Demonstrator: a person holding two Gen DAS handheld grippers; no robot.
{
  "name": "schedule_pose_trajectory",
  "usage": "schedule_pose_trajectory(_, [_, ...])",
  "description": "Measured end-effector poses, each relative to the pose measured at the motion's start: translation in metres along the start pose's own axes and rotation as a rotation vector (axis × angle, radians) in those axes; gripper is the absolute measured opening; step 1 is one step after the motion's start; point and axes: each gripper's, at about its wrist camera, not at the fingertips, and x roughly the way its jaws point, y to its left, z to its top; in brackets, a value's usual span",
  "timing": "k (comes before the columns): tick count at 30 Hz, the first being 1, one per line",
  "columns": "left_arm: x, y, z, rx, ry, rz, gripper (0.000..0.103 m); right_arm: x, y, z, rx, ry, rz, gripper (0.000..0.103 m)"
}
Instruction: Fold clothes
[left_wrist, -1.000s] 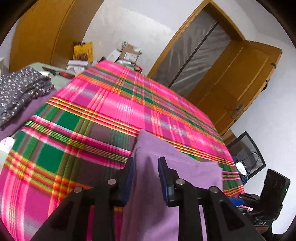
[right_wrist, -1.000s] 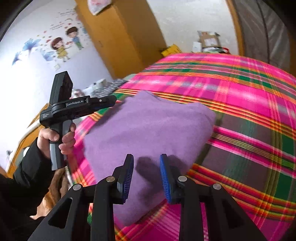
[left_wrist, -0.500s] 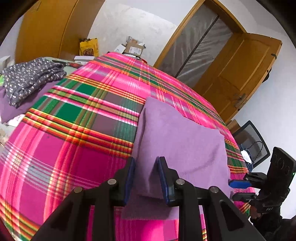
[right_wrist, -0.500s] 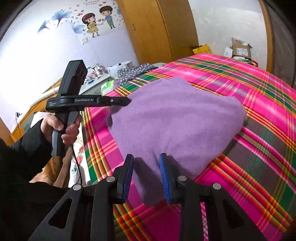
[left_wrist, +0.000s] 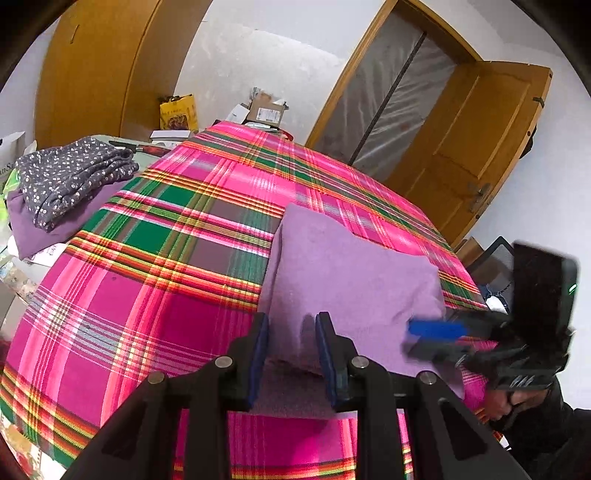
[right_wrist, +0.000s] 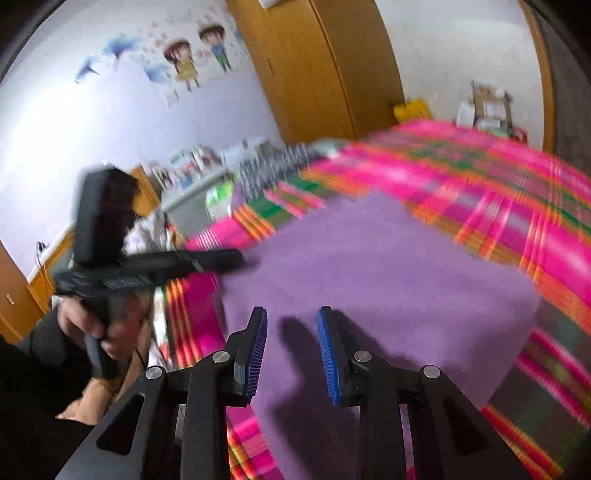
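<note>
On the near side of the plaid bedspread (left_wrist: 155, 266) lay the folded purple garment (left_wrist: 351, 280), presumably squared there for another fold. Both the left gripper (left_wrist: 290, 345) and right gripper (right_wrist: 291, 349) stood released above its edge, grasping nothing.

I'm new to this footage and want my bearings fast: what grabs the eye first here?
The loud pink, green and orange plaid cover fills the middle of both views. On it, near the cameras, lies a folded purple cloth, with the left gripper and the right gripper open at its near edge. At the cover's far left sits a dotted grey garment.
</note>
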Motion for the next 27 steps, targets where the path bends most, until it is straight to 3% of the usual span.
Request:
schedule_pose_trajectory(9, [0.007,-0.009,-0.010,0.060,0.013,0.009,0.026,-0.007,0.008,-0.026,-0.035,0.053,0.070,0.029])
schedule_pose_trajectory(16, [0.010,0.006,-0.024,0.019,0.036,0.014,0.029,-0.009,0.012,-0.031,-0.046,0.092,0.094,0.029])
schedule_pose_trajectory(19, [0.008,0.004,-0.021,0.025,0.040,0.022,0.029,-0.022,0.009,-0.024,-0.026,0.027,0.069,0.029])
schedule_pose_trajectory(24, [-0.007,0.001,-0.011,0.024,0.002,0.037,0.028,-0.047,-0.023,-0.006,0.117,-0.132,0.003,0.029])
schedule_pose_trajectory(27, [-0.013,-0.007,-0.004,0.033,-0.028,-0.003,0.027,-0.047,-0.041,0.001,0.169,-0.150,-0.042,0.029])
